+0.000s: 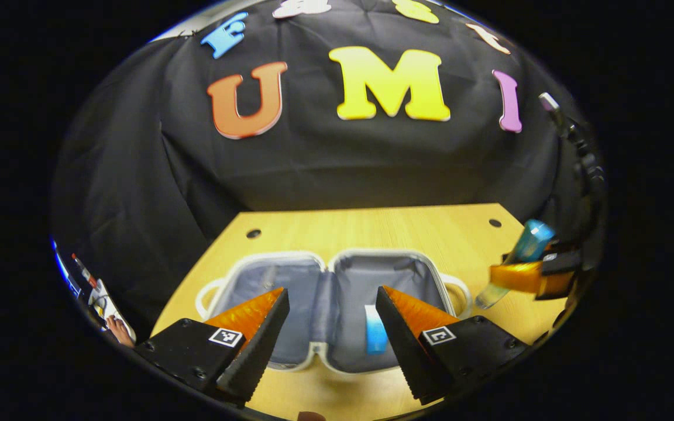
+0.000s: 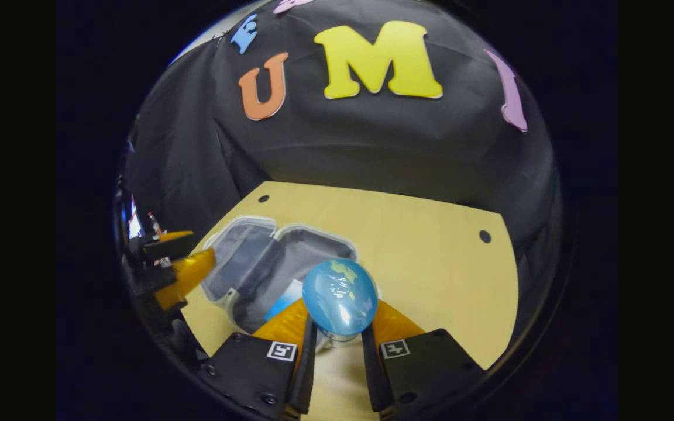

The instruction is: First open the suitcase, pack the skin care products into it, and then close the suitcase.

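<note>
Right gripper (image 2: 337, 345): both fingers pressed against the sides of a bottle (image 2: 340, 297) with a blue cap, cap end facing the camera. In the left gripper view the same bottle (image 1: 523, 257) is held tilted above the table (image 1: 372, 228), to the right of the suitcase and clear of it, cap uppermost.

Left gripper (image 1: 331, 327): jaws spread wide, nothing between them. It hovers over the near edge of the suitcase (image 1: 331, 304), one finger in front of each half.

Suitcase: lies open flat on the table, both grey-lined halves facing up, white rim, a handle at each outer side. A blue and white tube (image 1: 375, 330) lies in the right half, just beside the left gripper's right finger.

In the right gripper view the suitcase (image 2: 255, 257) sits ahead and left of the held bottle, with the left gripper (image 2: 179, 275) at its far left edge.
</note>
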A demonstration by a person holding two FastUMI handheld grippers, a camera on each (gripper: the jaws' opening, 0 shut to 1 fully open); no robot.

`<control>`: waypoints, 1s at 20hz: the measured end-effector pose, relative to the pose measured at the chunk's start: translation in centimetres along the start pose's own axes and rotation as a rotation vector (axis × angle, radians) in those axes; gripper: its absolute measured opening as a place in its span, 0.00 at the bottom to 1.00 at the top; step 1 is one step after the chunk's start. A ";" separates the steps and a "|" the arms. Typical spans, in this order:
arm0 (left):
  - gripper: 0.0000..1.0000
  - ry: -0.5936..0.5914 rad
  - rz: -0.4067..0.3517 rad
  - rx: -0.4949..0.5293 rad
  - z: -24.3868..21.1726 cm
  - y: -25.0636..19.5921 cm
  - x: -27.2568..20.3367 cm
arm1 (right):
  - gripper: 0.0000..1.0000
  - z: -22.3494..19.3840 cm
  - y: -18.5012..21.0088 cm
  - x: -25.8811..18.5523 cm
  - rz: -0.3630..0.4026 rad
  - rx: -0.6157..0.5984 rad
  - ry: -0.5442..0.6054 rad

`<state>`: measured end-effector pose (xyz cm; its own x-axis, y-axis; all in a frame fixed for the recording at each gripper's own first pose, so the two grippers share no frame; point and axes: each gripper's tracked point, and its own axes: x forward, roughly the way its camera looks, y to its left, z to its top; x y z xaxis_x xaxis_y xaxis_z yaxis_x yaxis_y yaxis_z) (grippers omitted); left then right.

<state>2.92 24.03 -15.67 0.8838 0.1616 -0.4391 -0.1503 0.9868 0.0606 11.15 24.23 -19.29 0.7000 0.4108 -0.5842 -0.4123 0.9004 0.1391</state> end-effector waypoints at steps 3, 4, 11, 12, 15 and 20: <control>0.95 -0.145 0.044 0.026 3.8 1.9 -1.6 | 0.35 -2.3 3.3 3.7 0.017 0.014 0.096; 0.95 -0.188 0.049 0.030 4.7 2.1 -1.9 | 0.35 -3.2 4.1 4.8 0.015 0.020 0.130; 0.95 -0.351 0.044 -0.006 8.9 3.8 -4.2 | 0.36 -9.0 5.6 8.7 -0.081 0.102 0.325; 0.95 -0.365 0.051 -0.006 9.2 4.3 -4.3 | 0.35 -9.5 5.7 9.0 -0.094 0.108 0.342; 0.95 -0.380 0.052 -0.028 10.1 5.0 -4.8 | 0.33 -9.0 5.8 9.9 -0.124 0.129 0.344; 1.00 -0.387 0.035 -0.087 10.5 6.6 -5.0 | 0.33 -8.3 5.0 12.8 -0.191 0.216 0.391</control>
<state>2.19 29.86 -3.72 0.9767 0.2038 -0.0667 -0.2052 0.9786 -0.0137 13.18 32.83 -32.68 0.4631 0.1878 -0.8662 -0.1385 0.9806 0.1385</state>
